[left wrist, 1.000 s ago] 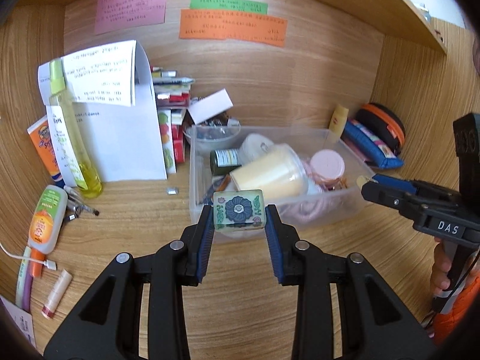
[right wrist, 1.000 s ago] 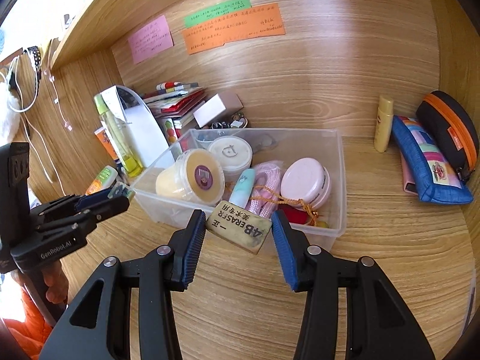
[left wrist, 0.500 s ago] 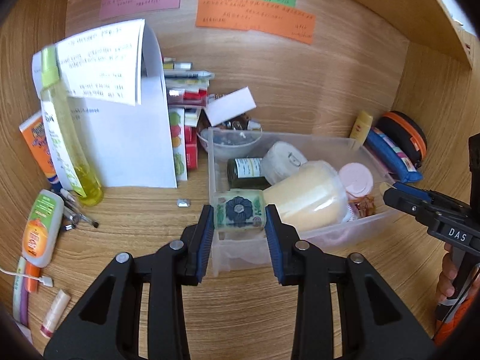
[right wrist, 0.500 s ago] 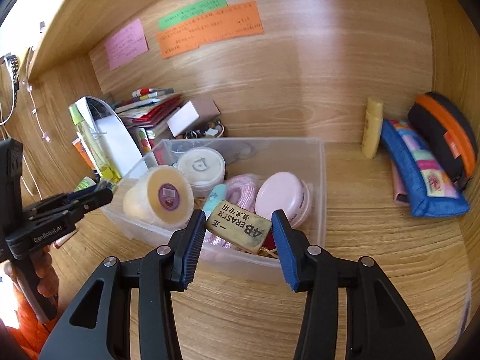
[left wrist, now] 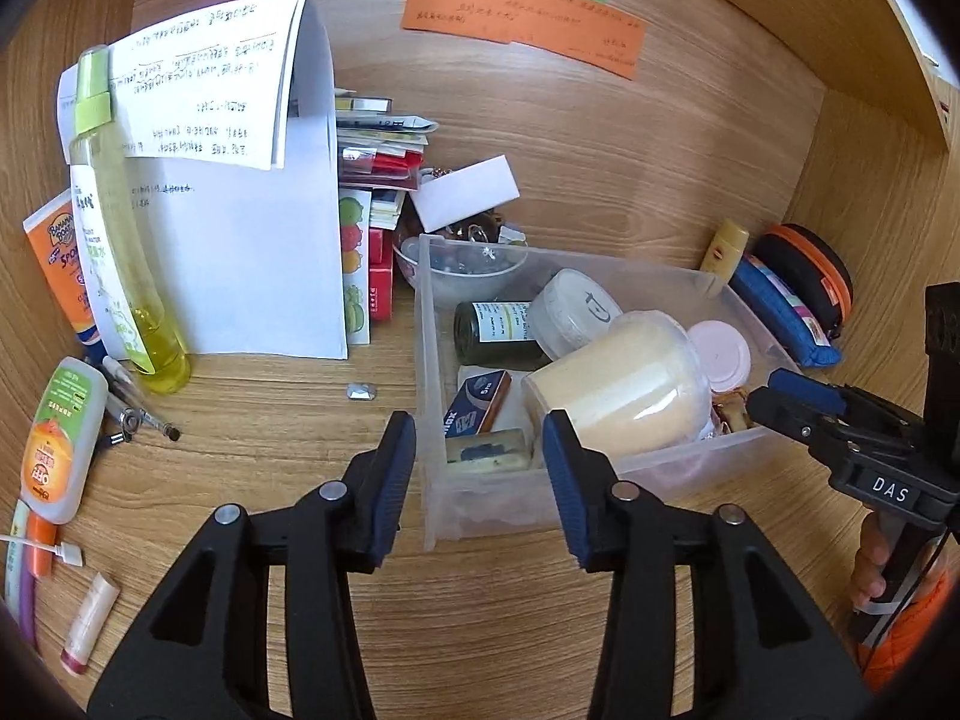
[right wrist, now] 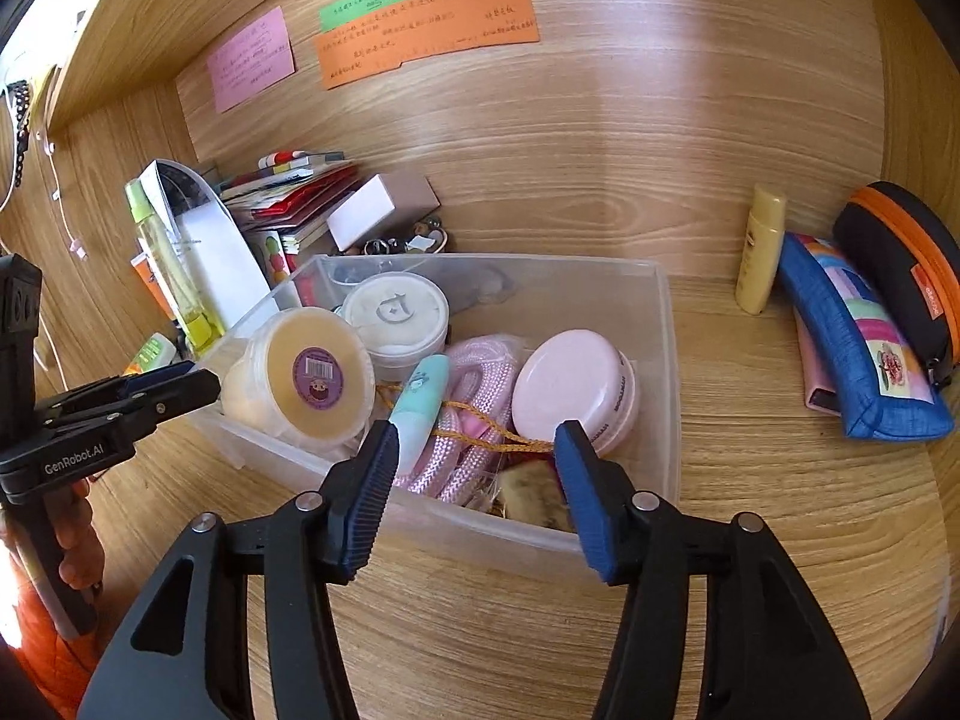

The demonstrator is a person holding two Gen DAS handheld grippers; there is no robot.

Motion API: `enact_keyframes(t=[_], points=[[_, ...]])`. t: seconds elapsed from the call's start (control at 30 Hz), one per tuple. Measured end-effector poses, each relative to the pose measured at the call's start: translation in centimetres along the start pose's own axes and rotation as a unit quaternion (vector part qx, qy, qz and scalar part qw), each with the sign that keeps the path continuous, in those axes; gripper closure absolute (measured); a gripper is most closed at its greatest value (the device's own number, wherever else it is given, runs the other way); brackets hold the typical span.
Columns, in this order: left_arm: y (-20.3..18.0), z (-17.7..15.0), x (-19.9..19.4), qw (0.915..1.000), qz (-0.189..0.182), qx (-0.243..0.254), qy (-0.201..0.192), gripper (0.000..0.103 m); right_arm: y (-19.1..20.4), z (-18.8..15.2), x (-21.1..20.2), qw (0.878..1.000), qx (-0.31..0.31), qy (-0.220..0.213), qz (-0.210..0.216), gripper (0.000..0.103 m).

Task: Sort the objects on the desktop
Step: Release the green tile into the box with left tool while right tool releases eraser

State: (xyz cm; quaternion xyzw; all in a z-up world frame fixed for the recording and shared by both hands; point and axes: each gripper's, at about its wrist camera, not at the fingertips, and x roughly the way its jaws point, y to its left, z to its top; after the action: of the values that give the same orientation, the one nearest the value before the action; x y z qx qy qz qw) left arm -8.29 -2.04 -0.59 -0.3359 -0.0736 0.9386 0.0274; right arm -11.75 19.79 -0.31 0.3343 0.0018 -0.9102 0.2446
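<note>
A clear plastic bin (left wrist: 433,360) stands on the wooden desk and holds several items. My left gripper (left wrist: 479,438) hovers over its near left corner with its jaws opening and nothing pressed between the pads. Below them, the green flower-patterned block (left wrist: 489,450) lies inside the bin beside a blue and orange eraser box (left wrist: 480,405). My right gripper (right wrist: 477,438) hangs over the bin's (right wrist: 667,360) near edge, its jaws also opening. The tan eraser (right wrist: 534,501) lies loose in the bin under them, next to pink cord (right wrist: 474,414) and a pink compact (right wrist: 570,390).
A yellow tub (left wrist: 624,396), white jar (left wrist: 576,312) and dark bottle (left wrist: 492,327) fill the bin. Left of it stand folded papers (left wrist: 240,228), a yellow spray bottle (left wrist: 120,240) and tubes (left wrist: 57,438). A blue pouch (right wrist: 864,348) and black case (right wrist: 906,264) lie right.
Both grippers moved forward over the bin and spread their jaws. The patterned block left the left jaws and the eraser left the right jaws; both now lie in the bin.
</note>
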Motion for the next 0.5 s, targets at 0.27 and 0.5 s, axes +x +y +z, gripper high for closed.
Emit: enact_keyframes(t=[0.27,0.5], points=[[-0.3,-0.3,-0.9,0.9999,0.004,0.002,-0.012,0.059,0.6,0.1,-0.5,1.0,-0.002,0.004,0.006,0.047],[-0.4,-0.6,-2.5,0.9995,0.003,-0.005,-0.032,0.042,1.9,-0.1,-2.1,1.0,-0.021,-0.014,-0.009,0.032]])
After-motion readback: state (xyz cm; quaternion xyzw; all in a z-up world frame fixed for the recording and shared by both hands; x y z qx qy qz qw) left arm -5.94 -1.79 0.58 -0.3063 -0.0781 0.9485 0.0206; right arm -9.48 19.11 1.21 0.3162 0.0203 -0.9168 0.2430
